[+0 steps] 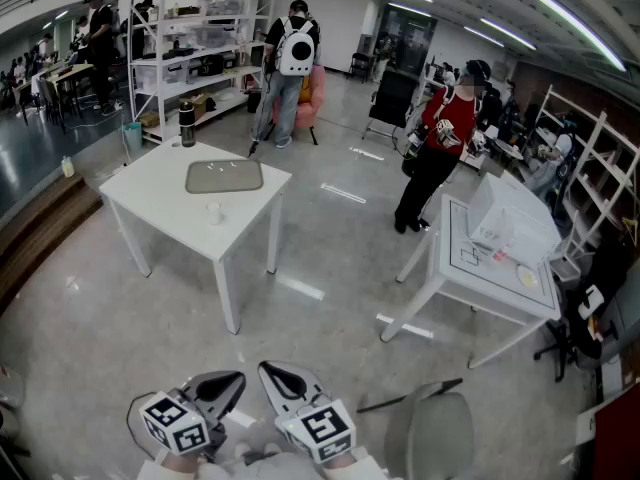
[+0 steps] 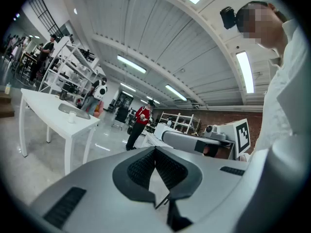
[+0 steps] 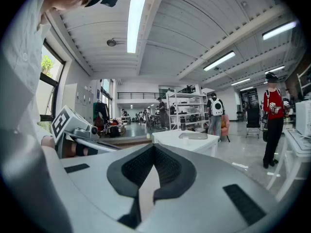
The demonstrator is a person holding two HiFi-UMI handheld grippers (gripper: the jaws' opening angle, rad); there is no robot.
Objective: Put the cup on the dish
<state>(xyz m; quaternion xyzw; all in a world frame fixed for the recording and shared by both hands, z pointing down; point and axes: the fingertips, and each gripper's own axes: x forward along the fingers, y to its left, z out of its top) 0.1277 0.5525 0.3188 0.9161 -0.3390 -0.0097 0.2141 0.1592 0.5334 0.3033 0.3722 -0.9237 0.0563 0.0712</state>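
A small white cup [image 1: 213,209] stands on a white table [image 1: 160,193] at the far left, just in front of a flat grey dish [image 1: 224,176]. Both grippers are held low and close to my body, well away from that table. My left gripper [image 1: 233,378] is shut with nothing in it, and my right gripper [image 1: 267,368] beside it is shut and empty too. The left gripper view shows the cup [image 2: 72,116] and dish [image 2: 73,109] far off beyond the shut left gripper [image 2: 155,150]. In the right gripper view the cup [image 3: 185,140] and dish [image 3: 194,135] sit beyond the shut right gripper [image 3: 154,148].
A dark bottle [image 1: 186,123] stands at the table's far corner. A second white table [image 1: 470,273] with papers is at the right, with a person in red [image 1: 440,143] beside it. Another person with a white backpack [image 1: 292,68] stands by shelves [image 1: 200,38]. A grey chair [image 1: 440,436] is near my right.
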